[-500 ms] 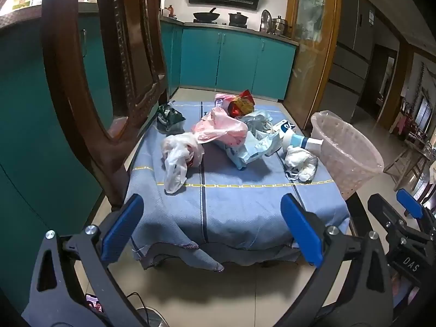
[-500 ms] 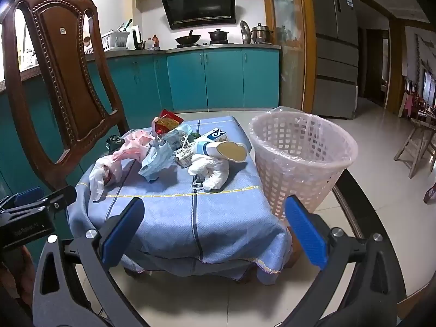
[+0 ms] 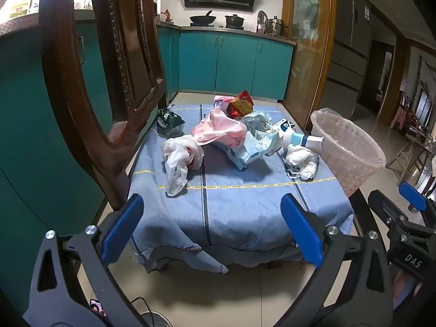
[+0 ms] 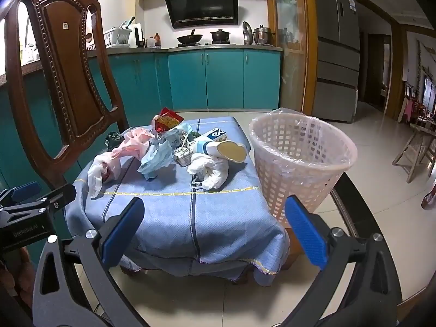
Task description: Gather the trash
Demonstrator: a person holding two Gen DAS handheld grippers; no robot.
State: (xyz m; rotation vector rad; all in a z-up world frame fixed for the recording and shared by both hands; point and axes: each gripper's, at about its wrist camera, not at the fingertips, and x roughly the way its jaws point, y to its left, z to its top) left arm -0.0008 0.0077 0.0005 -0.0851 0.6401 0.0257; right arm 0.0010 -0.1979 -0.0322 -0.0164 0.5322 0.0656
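Left wrist view: my left gripper hangs short of the near edge of the low table, its blue-padded jaws spread wide with nothing between them. The table carries a blue cloth whose hem droops over the near side. The trash lies in a loose heap on the far half of the cloth: a white plastic bag nearest on the left, a pink plastic bag behind it, a dark green wrapper at the far left edge, a red and yellow snack packet at the back, crumpled light blue packaging in the middle, a tipped paper cup and a white crumpled bag on the right. A wooden chair stands against the table's left side. My right gripper shows at the lower right of this view.

Right wrist view: my right gripper also hangs before the table's near edge, jaws wide apart and holding nothing. The white lattice basket, lined with a clear bag, stands at the table's right side, just beside the cup and the white crumpled bag. Teal cabinets and a stove with a pan and a pot fill the background.
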